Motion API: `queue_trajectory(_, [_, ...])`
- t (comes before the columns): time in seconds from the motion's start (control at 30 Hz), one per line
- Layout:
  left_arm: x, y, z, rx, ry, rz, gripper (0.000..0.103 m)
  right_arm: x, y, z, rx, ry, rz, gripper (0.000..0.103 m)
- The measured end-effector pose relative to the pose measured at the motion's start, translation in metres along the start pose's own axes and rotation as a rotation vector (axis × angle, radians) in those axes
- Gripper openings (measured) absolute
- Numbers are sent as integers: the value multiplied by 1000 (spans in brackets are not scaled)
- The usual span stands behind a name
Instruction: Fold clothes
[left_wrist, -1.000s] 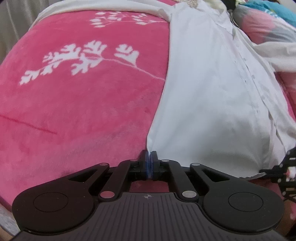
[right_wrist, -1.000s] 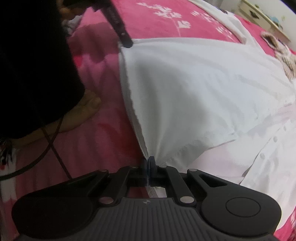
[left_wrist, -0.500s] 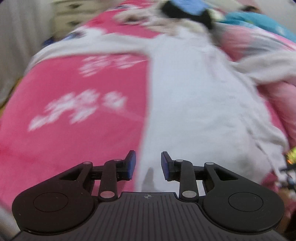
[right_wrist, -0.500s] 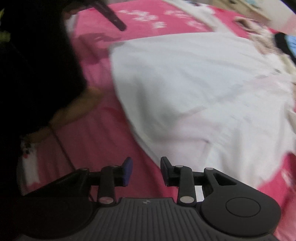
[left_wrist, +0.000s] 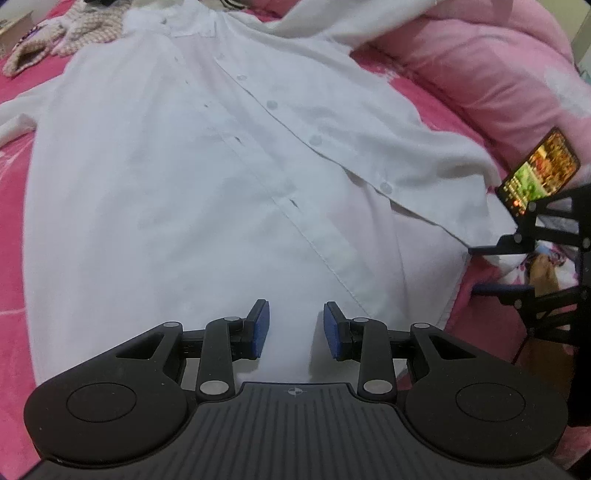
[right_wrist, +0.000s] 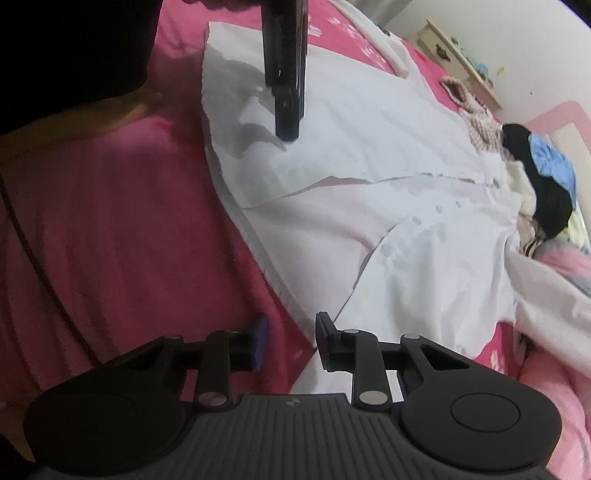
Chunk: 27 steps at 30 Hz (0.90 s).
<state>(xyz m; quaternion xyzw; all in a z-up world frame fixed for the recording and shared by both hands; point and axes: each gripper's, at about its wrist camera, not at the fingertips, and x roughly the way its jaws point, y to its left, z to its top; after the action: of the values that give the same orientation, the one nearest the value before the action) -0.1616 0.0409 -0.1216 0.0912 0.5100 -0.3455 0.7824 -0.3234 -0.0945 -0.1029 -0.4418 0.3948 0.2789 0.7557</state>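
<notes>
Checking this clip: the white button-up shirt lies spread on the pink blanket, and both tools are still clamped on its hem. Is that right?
Not quite. The white button-up shirt does lie spread on the pink blanket, but neither tool grips it. The left wrist view shows the left tool with its blue pads apart above the cloth; the right wrist view shows the right tool open at the shirt's edge. Both released the hem they pinched a second ago.

A bed with a pink blanket (left_wrist: 11, 229) carries everything — a white button-up shirt (left_wrist: 166, 192) lies spread flat across it, front up, placket open. Beyond the collar sits a heap of other clothes (right_wrist: 546, 192), black and blue among them. A paler pink pillow (left_wrist: 491, 70) lies beside the shirt.
</notes>
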Motion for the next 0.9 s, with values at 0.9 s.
queue_trajectory(0.9, [11,3,4,-93,20,23,32,-8,14,-8,-238,-95,-65,1])
